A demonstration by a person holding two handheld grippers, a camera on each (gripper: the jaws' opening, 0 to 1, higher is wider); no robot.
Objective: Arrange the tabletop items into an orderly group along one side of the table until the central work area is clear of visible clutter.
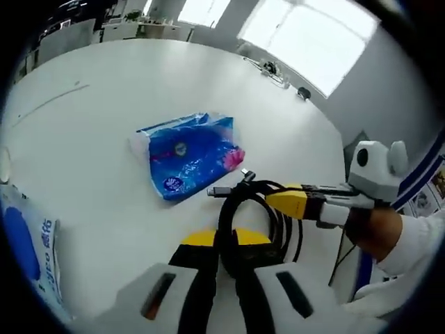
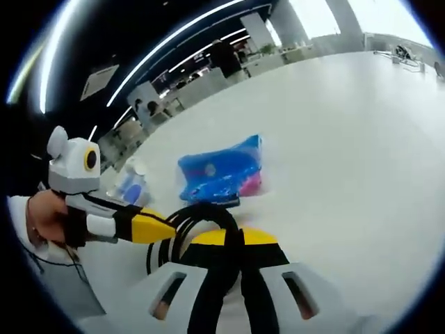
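- Left claw [image 1: 221, 245] is sitting closed on the cable [image 1: 259, 216]; the black coil is passing between its yellow tips at about 6 o'clock in the left gripper view.
- Right claw [image 2: 233, 240] is likewise clamping the same cable [image 2: 198, 223], the loop bulging out toward 10 o'clock of its tips in the right gripper view.
- Each claw is appearing in the other's view: the right one entering from 3 o'clock, the left one from 9 o'clock, both yellow noses meeting the coil.
- Cable is being held just above the white desk [image 1: 104, 104], near its edge; plug ends are poking toward 11 o'clock in the left gripper view, aiming at the tissue pack [image 1: 189, 154].
- Handling judgement: cable is looking light, limp and springy, so the loops are likely to splay if only one strand is pinched. Best hold is across the whole bundle, not at the plugs.
- Tissue pack is lying flat on the desk just beyond the coil, long axis running roughly 11 to 5 o'clock in the left gripper view; soft, light, film wrapper probably slick.
- A second pack [image 1: 28, 254] is resting at 8 o'clock, partly cut off by the view's edge.
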